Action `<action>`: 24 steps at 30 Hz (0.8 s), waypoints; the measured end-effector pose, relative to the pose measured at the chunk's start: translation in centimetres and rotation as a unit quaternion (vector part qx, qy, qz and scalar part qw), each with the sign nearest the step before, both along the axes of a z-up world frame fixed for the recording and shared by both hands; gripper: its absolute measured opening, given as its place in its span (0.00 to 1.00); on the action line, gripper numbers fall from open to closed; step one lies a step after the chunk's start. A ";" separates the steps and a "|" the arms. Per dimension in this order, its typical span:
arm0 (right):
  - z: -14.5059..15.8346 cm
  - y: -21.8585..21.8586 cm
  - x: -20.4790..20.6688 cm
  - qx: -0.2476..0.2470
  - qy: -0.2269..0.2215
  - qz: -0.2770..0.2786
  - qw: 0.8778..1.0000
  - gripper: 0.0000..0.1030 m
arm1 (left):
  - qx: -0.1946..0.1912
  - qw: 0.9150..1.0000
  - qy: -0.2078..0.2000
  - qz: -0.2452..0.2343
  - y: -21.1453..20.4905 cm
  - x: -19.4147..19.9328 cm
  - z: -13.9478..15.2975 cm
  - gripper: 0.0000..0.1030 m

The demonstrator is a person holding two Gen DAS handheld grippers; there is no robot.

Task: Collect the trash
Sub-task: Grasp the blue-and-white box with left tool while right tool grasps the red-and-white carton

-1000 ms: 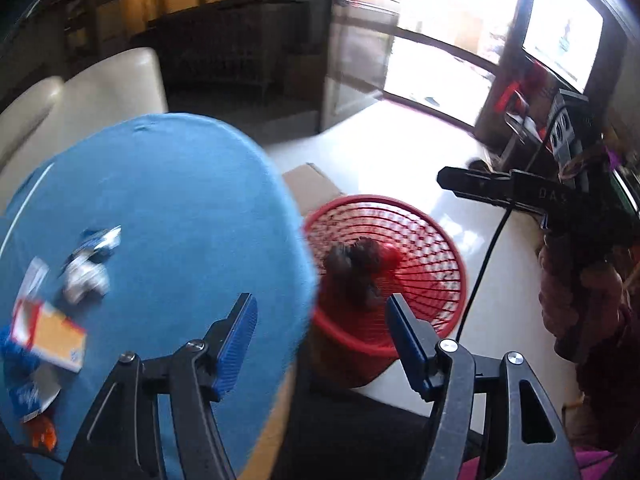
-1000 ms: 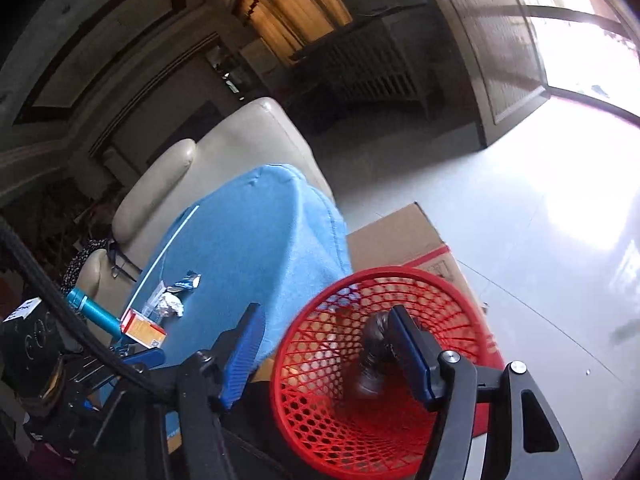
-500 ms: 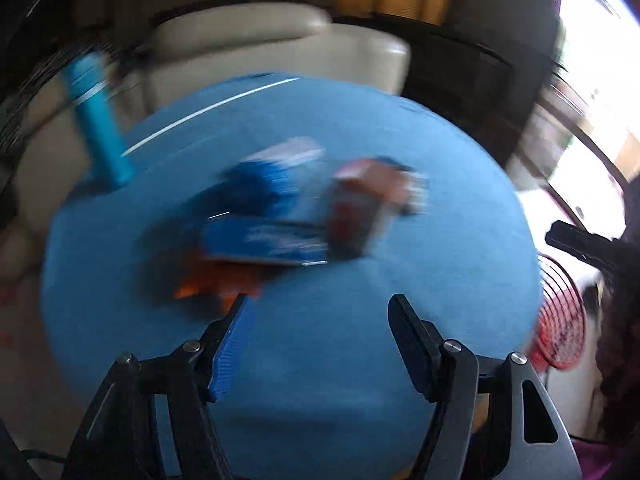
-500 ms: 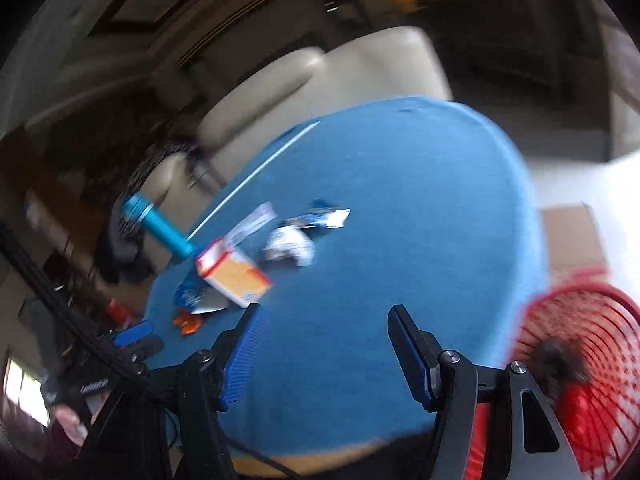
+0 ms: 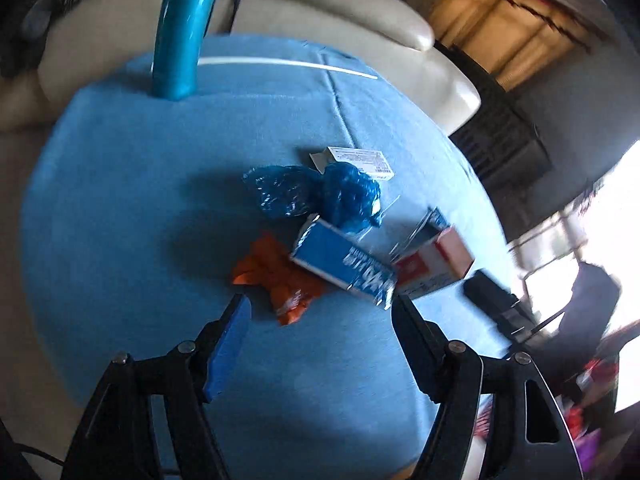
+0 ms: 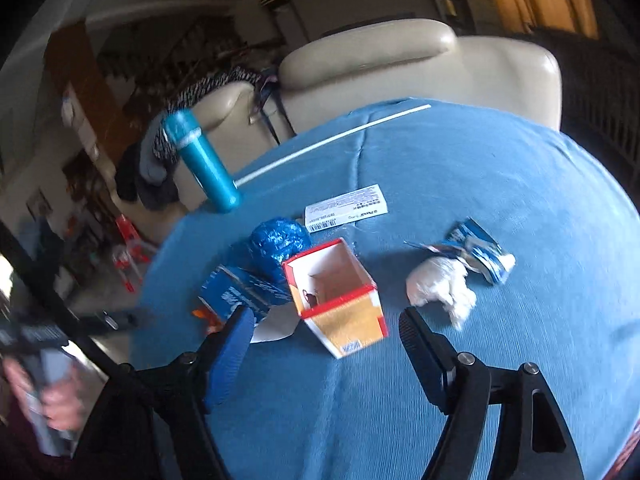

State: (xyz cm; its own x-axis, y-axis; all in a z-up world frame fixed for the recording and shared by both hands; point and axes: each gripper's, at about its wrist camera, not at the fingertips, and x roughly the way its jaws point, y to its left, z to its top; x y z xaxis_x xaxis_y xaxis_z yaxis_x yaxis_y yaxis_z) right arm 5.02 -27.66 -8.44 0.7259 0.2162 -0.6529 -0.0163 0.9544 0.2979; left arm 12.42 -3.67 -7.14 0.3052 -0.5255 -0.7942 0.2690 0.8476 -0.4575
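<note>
Trash (image 5: 308, 248) replaces the red basket ahead; both grippers' fingers spread wider, empty.

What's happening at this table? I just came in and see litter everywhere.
A person is clearing trash with two handheld grippers. Both the left gripper and right gripper are open and empty, their jaws having just been opening, aimed at litter on the blue tablecloth: an orange wrapper, a blue box, and an open red-and-white carton.
</note>
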 end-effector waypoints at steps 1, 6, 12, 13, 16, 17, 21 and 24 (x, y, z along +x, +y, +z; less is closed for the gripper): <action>-0.3 0.4 0.5 -0.016 0.002 0.002 1.000 0.76 | -0.014 1.000 0.016 0.008 -0.3 0.6 -0.2 0.72; -1.4 0.7 2.5 -0.031 -0.006 -0.010 0.999 0.75 | -0.051 0.994 0.093 0.033 -1.4 2.4 -1.2 0.72; -1.5 -0.5 1.8 -0.028 -0.016 -0.029 0.999 0.48 | -0.065 0.982 0.160 0.078 -3.5 3.0 -3.0 0.72; -1.3 -1.1 1.1 -0.015 -0.019 -0.035 0.999 0.48 | -0.064 0.981 0.165 0.083 -3.8 3.3 -3.1 0.72; -0.7 -2.3 -0.9 0.005 -0.028 -0.046 0.999 0.48 | -0.067 0.971 0.198 0.112 -5.0 4.1 -4.2 0.72; -0.5 -2.7 -1.7 0.008 -0.031 -0.048 0.998 0.48 | -0.066 0.968 0.210 0.123 -5.2 4.2 -4.6 0.72; -0.2 -4.0 -4.4 0.024 -0.038 -0.059 0.997 0.48 | -0.076 0.956 0.233 0.163 -6.3 4.6 -5.9 0.72; -0.1 -4.4 -5.9 0.028 -0.042 -0.062 0.997 0.48 | -0.073 0.955 0.229 0.176 -6.7 4.8 -6.4 0.62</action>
State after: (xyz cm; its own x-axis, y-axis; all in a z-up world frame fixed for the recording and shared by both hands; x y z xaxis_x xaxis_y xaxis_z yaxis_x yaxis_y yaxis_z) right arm -0.84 -32.01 -8.54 0.8007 0.1553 -0.5786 0.0738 0.9329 0.3525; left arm 17.19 -10.41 -13.58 0.1216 -0.5694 -0.8130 -0.2767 0.7672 -0.5787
